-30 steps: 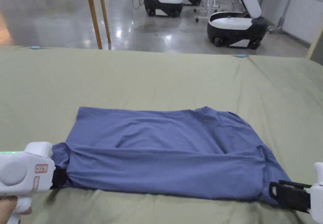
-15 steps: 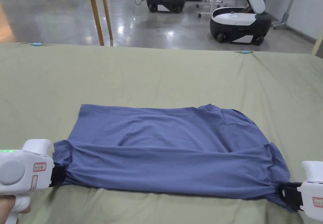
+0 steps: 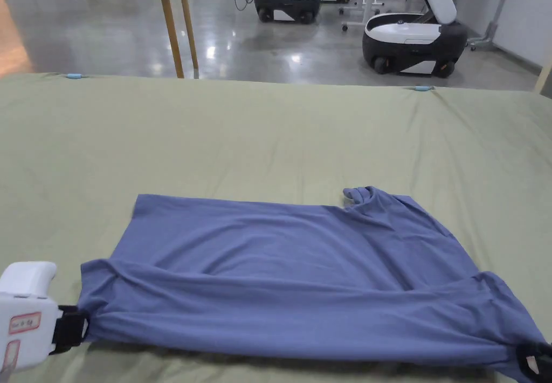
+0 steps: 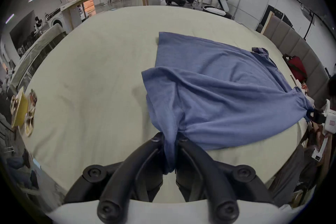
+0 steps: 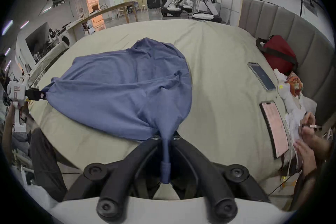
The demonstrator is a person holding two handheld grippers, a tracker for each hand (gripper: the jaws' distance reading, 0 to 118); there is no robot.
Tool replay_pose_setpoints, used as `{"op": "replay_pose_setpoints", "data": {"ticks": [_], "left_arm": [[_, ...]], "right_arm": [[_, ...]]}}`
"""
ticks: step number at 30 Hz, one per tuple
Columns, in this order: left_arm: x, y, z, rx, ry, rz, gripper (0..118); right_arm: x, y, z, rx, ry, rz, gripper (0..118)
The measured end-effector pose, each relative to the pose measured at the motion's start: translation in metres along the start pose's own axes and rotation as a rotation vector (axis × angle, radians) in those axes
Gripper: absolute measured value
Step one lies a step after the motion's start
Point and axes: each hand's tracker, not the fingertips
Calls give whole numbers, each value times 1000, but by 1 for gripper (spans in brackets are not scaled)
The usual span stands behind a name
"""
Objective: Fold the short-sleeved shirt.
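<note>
A blue short-sleeved shirt lies across the olive-green bed sheet, its near long edge doubled over and stretched between both grippers. My left gripper is shut on the shirt's near left corner; in the left gripper view the cloth is bunched between the black jaws of this gripper. My right gripper is shut on the near right corner at the frame's bottom edge; in the right gripper view the fabric is pinched by that gripper. A sleeve tip sticks up at the far edge.
Two phones and a red bag lie on the bed's right side, where another person's hands work. Wheeled white robots and a wooden table stand on the floor beyond the bed.
Both grippers have drawn back toward me and slightly apart, pulling the shirt's near edge taut. The shirt has slid nearer, and a sleeve tip now pokes up at its far edge.
</note>
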Motion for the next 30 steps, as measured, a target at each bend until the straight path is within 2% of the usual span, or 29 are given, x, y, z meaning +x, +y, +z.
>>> {"op": "replay_pose_setpoints", "data": {"ticks": [3,8,9,10,11,12,13,14,16,18,19,20,21,22,23,27,28,30], "left_arm": [[-3,-30,23,10,18,12,8],[-13,-52,32,11,6,42,8],[-9,-51,32,14,-5,41,8],[-9,-51,31,20,-11,46,11],[-8,-50,31,26,-21,35,25],[-6,-49,33,54,0,10,60],[-7,-46,32,72,23,-4,106],[-8,-41,32,72,42,-10,112],[-8,-27,39,120,38,1,108],[-1,-6,40,139,25,6,104],[3,3,39,168,19,11,92],[7,15,36,186,10,6,71],[10,27,30,204,4,5,40],[13,37,22,209,13,2,1],[16,48,12,210,16,-6,1],[22,88,-36,178,17,-4,1],[20,98,-48,155,13,10,1],[18,118,-75,126,22,31,1]], "right_arm": [[-9,-27,20,-10,24,-34,6],[-18,-43,26,-31,32,-15,7],[-18,-41,23,-35,42,-17,12],[-21,-40,22,-44,44,-12,42],[-26,-39,22,-53,21,2,82],[-21,-37,16,-51,4,14,116],[-22,-35,15,-43,-10,24,116],[-24,-30,24,65,22,29,115],[-13,-10,22,46,-2,-3,115],[-9,14,14,121,1,-20,113],[-8,25,9,162,-4,-25,98],[-21,33,6,183,-8,-40,65],[-24,44,0,203,-15,-54,14],[-25,54,-8,229,-24,-66,1],[-27,65,-21,239,-59,-78,1],[-23,104,-61,213,-28,-72,1],[-30,111,-73,188,-55,-29,1],[-33,127,-98,146,-72,-2,1]]}}
